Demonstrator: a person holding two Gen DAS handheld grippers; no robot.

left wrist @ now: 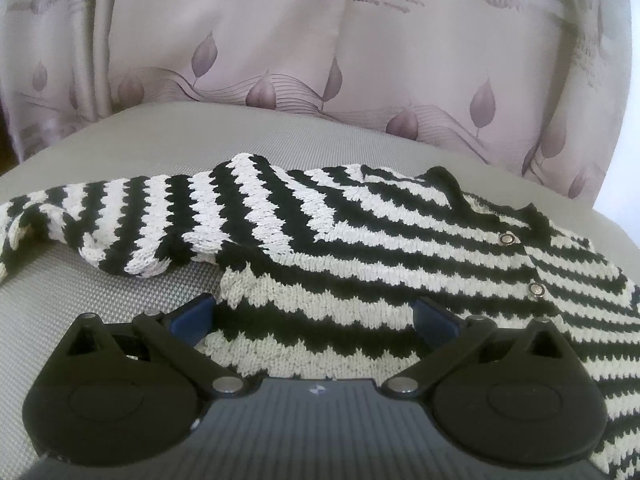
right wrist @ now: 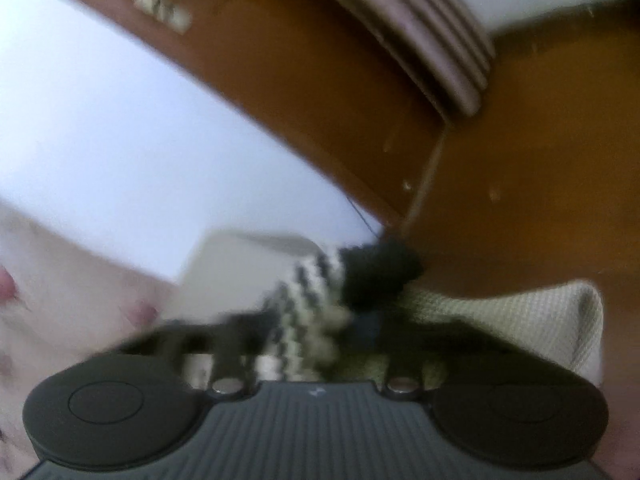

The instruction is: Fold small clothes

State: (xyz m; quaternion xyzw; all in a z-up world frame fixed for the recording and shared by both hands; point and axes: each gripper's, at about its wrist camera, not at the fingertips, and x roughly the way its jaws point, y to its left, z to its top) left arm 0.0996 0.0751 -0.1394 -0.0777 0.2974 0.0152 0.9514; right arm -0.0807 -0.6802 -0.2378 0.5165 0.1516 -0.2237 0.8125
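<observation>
A black-and-white striped knit sweater (left wrist: 360,248) lies spread on a grey woven surface (left wrist: 60,292); one sleeve (left wrist: 132,224) reaches out to the left, and two metal snaps (left wrist: 508,238) run down its front. My left gripper (left wrist: 316,316) is open wide over the sweater's near hem, with cloth lying between the blue pads (left wrist: 192,314). The right wrist view is blurred. There my right gripper (right wrist: 360,326) is shut on a striped sleeve end with a black cuff (right wrist: 380,272), lifted off the surface.
A pale pink curtain with leaf print (left wrist: 280,60) hangs behind the grey surface. In the right wrist view, brown wooden furniture (right wrist: 520,168) stands ahead, a white panel (right wrist: 120,120) is at left and a cream waffle cloth (right wrist: 540,320) at right.
</observation>
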